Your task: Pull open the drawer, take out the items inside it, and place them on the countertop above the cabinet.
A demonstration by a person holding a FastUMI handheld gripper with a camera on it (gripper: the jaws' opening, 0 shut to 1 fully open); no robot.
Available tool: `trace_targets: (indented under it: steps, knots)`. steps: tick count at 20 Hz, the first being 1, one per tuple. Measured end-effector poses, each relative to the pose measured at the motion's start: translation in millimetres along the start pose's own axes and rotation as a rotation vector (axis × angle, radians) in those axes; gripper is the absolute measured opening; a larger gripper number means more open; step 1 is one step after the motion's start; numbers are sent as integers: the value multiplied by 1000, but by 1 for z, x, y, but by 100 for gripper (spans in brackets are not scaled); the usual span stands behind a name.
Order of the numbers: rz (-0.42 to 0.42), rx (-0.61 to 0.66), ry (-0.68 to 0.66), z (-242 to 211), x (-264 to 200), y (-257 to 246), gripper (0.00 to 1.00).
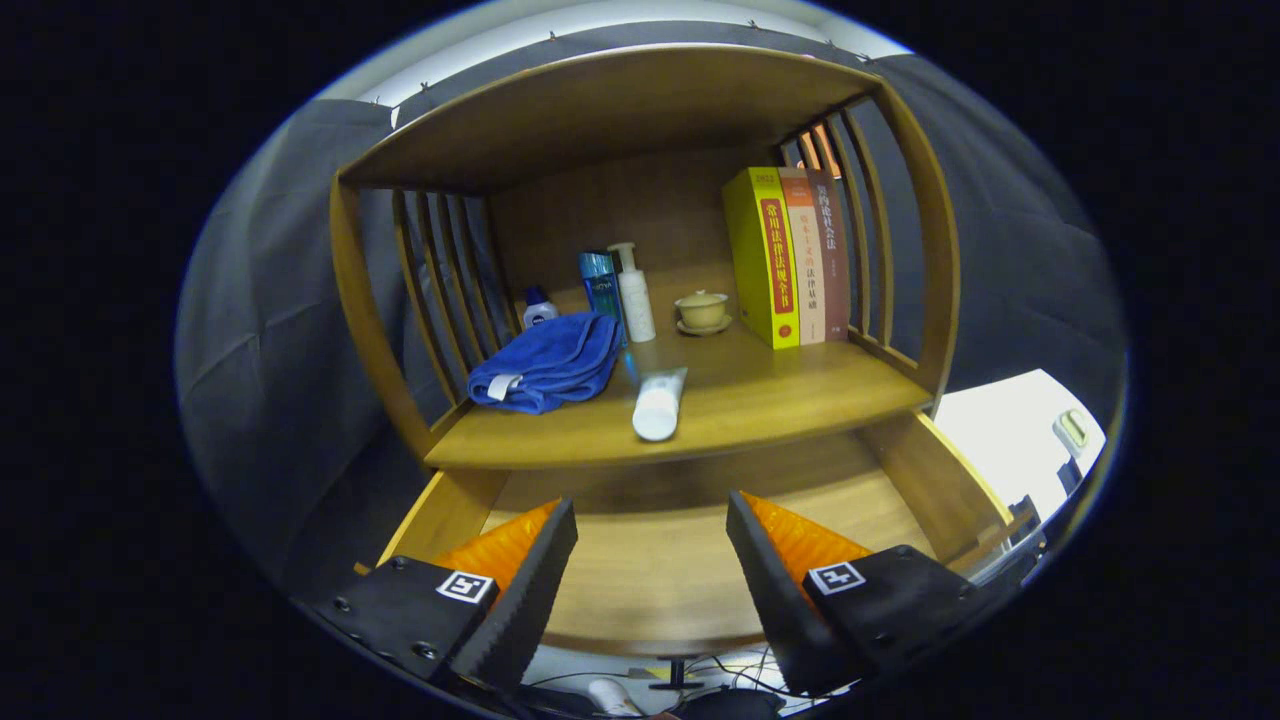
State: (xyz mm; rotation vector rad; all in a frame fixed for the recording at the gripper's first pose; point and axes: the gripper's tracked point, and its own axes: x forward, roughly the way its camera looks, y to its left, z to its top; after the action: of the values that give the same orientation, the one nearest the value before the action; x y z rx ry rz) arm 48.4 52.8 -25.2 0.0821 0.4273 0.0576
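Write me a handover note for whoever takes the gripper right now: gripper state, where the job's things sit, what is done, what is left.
Gripper: open, holding nothing, fingers spread above the pulled-out drawer.
Drawer: open; the part of its floor that shows between the fingers is bare.
Countertop above it: a white tube lies near the front edge, beside a folded blue towel. Behind stand bottles, a lidded cup and three books.
Done: drawer opened.
Left: check the drawer's hidden corners; I cannot tell whether anything remains.
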Motion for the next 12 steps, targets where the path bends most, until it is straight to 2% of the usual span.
trace_targets:
  steps: [7, 12]
  knots:
    - [2, 13, 26, -41, -37, -3, 98]
    - [-10, 29, 60, -69, -45, -10, 99]
